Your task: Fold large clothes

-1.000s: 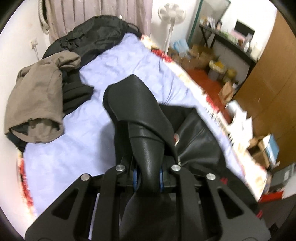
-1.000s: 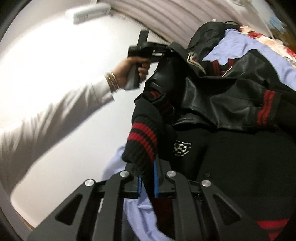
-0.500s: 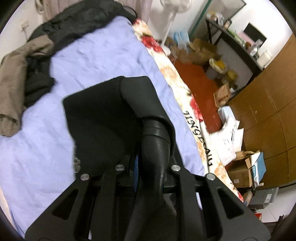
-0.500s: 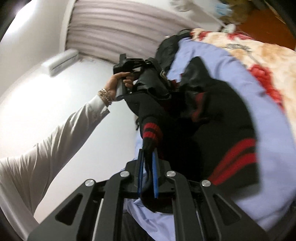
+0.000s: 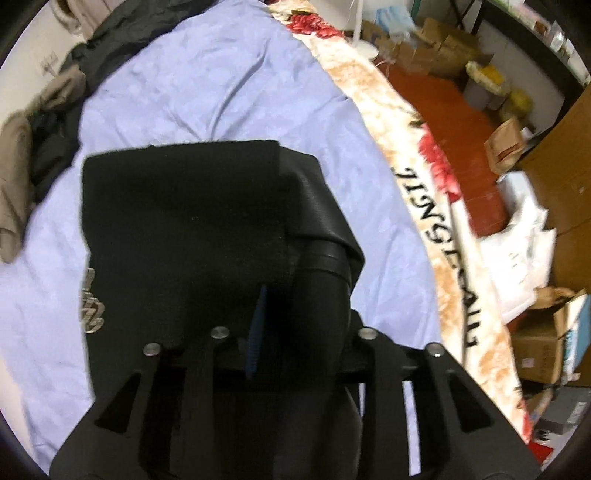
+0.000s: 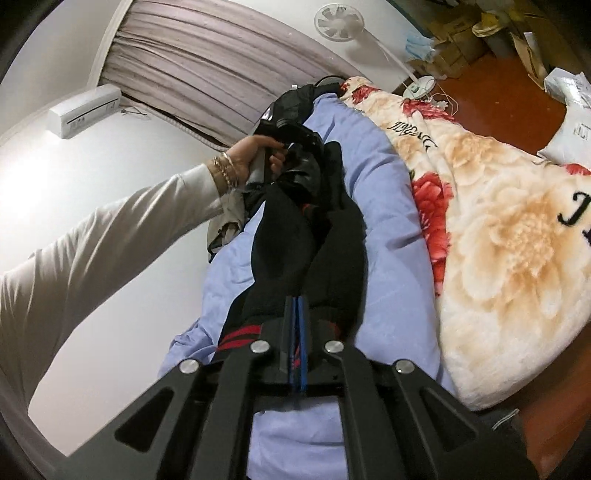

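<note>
A black jacket [image 5: 184, 229] with leather sleeves and red-striped knit trim [image 6: 240, 338] hangs stretched between my two grippers above the lilac bedsheet [image 5: 207, 92]. My left gripper [image 5: 280, 325] is shut on a leather sleeve and shoulder part of it. My right gripper [image 6: 297, 317] is shut on the hem near the red stripes. In the right wrist view the jacket [image 6: 295, 236] runs away from me to the left gripper [image 6: 284, 129], held in a hand.
A floral blanket [image 6: 498, 221] covers the bed's right side. A pile of dark and tan clothes [image 5: 33, 147] lies at the sheet's far left. Boxes and bags [image 5: 517, 140] crowd the red floor. A standing fan [image 6: 340, 22] and curtain are behind.
Both grippers have swung the jacket over the bed. It now hangs flatter and more stretched between them, lower toward the sheet. Both grips have held.
</note>
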`<state>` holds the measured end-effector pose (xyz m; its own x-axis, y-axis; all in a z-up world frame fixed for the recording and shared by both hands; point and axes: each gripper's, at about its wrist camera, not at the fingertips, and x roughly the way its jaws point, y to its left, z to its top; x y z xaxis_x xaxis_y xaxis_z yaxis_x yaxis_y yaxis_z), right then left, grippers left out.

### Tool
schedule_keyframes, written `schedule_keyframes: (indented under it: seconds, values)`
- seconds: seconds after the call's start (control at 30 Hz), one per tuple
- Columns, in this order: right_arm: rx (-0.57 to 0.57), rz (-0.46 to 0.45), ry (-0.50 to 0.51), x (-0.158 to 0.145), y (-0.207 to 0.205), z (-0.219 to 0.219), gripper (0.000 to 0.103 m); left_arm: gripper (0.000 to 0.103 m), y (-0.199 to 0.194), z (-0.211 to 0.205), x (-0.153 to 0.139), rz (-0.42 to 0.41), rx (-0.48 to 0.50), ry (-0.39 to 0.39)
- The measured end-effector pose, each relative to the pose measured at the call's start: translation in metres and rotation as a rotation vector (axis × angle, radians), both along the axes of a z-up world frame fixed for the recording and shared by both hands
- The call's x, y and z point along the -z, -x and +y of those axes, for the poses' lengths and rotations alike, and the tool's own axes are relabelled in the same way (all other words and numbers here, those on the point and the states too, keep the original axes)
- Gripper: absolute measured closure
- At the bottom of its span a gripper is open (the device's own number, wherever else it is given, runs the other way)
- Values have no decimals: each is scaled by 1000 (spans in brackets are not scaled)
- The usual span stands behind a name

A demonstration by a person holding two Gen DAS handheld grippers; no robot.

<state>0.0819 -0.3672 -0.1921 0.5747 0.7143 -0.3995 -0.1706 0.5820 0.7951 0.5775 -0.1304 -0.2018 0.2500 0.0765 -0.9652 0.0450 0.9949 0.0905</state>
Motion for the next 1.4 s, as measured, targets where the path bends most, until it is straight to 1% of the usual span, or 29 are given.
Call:
schedule_keyframes:
  seconds: [0.03, 0.07, 0.1, 0.13, 0.17, 0.23, 0.27, 0.3, 0.37, 0.4, 0.43, 0.47, 0.5, 0.53, 0.6, 0.67, 0.7, 0.83, 0.9, 0.97, 1.0, 1.07, 1.1, 1.13, 1.2, 1.23, 1.27, 1.33, 1.4]
  values:
    - [-3, -3, 2, -2, -4, 6, 95, 55, 1, -2, -7, 18, 9, -34]
    - [-7, -5, 6, -1, -6, 8, 93, 47, 2, -4, -14, 22, 20, -51]
    - [-13, -7, 11, -2, -7, 11, 90, 32, 4, -6, -23, 16, 36, -61]
    - [-19, -11, 18, -4, -6, 15, 88, 30, 8, -7, -38, 4, 50, -86]
    - [-24, -13, 22, -6, -6, 19, 88, 30, 10, -7, -45, 6, 59, -86]
    - [-36, -26, 36, -11, -2, 28, 87, 30, 20, -10, -69, 6, 103, -53]
    - [-37, -31, 39, -13, -1, 30, 85, 30, 27, -11, -81, -7, 120, -48]
    - [-37, -34, 41, -15, 1, 32, 79, 30, 36, -12, -94, -22, 140, -35]
    - [-35, -33, 45, -20, 5, 36, 75, 30, 63, -13, -124, -54, 196, 22]
    - [-38, -36, 49, -23, 5, 37, 75, 30, 73, -11, -133, -65, 213, 41]
    - [-40, -40, 55, -25, 5, 37, 75, 30, 94, -4, -148, -87, 236, 81]
    - [-41, -48, 66, -31, 3, 38, 75, 29, 109, 1, -154, -98, 245, 98]
    - [-42, -55, 74, -35, 1, 38, 75, 22, 127, 9, -160, -112, 251, 111]
    - [-43, -70, 90, -44, -4, 38, 75, 20, 139, 13, -160, -121, 257, 117]
    - [-44, -94, 128, -60, -15, 39, 75, 20, 175, 31, -154, -129, 272, 128]
    - [-72, -118, 183, -79, -32, 45, 75, 20, 205, 45, -141, -135, 270, 124]
    - [-85, -138, 218, -91, -42, 51, 75, 20, 225, 55, -130, -144, 265, 117]
    - [-113, -155, 288, -111, -82, 74, 75, 20, 285, 75, -90, -176, 277, 104]
    - [-131, -146, 319, -117, -106, 92, 75, 20, 311, 86, -73, -213, 265, 156]
    - [-178, -134, 350, -122, -139, 121, 75, 20, 337, 97, -53, -237, 233, 250]
    - [-192, -132, 365, -121, -148, 131, 75, 20, 350, 102, -42, -248, 218, 304]
    - [-224, -118, 407, -123, -183, 159, 75, 21, 366, 104, -25, -238, 213, 363]
    - [-211, -102, 443, -124, -202, 172, 75, 21, 373, 101, -15, -221, 225, 389]
    - [-205, -96, 470, -126, -216, 180, 75, 21, 380, 98, -3, -207, 239, 397]
    - [-212, -108, 521, -132, -247, 201, 75, 21, 390, 95, 20, -201, 243, 384]
    - [-228, -99, 561, -131, -266, 216, 75, 22, 392, 95, 26, -197, 236, 394]
    - [-255, -67, 601, -126, -286, 231, 75, 22, 394, 95, 30, -203, 236, 399]
    - [-287, 0, 675, -107, -312, 248, 75, 24, 398, 93, 31, -223, 261, 395]
    - [-302, 89, 823, -73, -333, 261, 75, 24, 399, 95, 33, -227, 257, 409]
